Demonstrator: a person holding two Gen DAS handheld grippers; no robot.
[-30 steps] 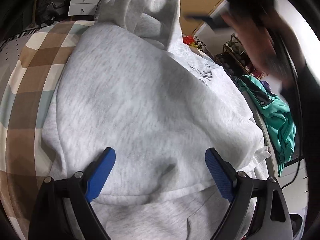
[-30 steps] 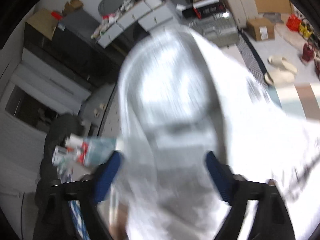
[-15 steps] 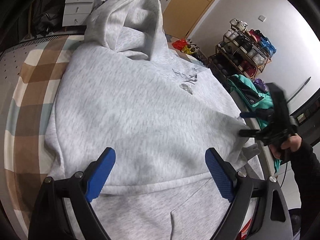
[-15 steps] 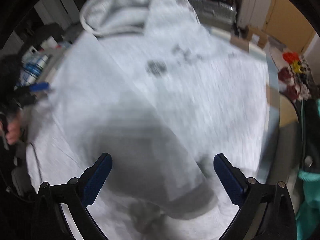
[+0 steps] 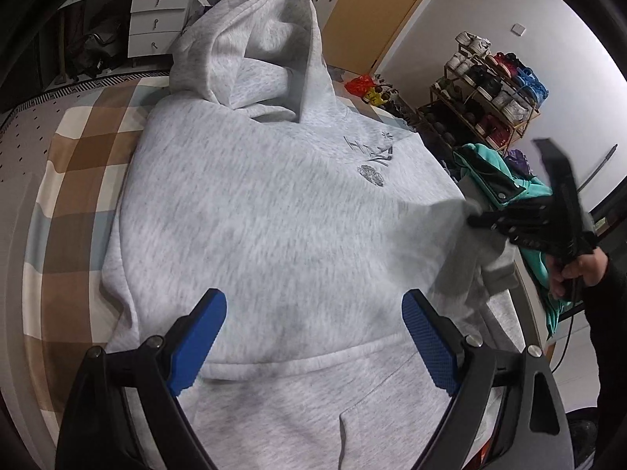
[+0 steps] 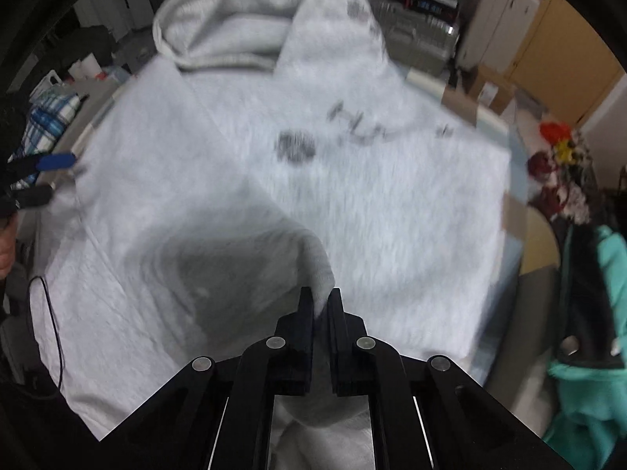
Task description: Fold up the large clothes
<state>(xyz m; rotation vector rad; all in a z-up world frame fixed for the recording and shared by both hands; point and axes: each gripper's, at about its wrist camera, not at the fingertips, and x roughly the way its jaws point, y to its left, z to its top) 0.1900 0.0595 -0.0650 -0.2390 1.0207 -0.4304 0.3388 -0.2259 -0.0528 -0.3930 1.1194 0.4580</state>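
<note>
Hoodie (image 5: 266, 211), light grey, lies front up across a checked bed (image 5: 74, 164), its hood at the far end. At the garment's right edge the right hand-held gripper (image 6: 321, 303) is pinched tight on a raised fold of the grey fabric, a sleeve by the look of it. The left hand-held gripper (image 5: 313, 337) hangs over the near hem, blue pads spread wide, nothing between them. A teal jacket (image 5: 505, 192) lies further right.
</note>
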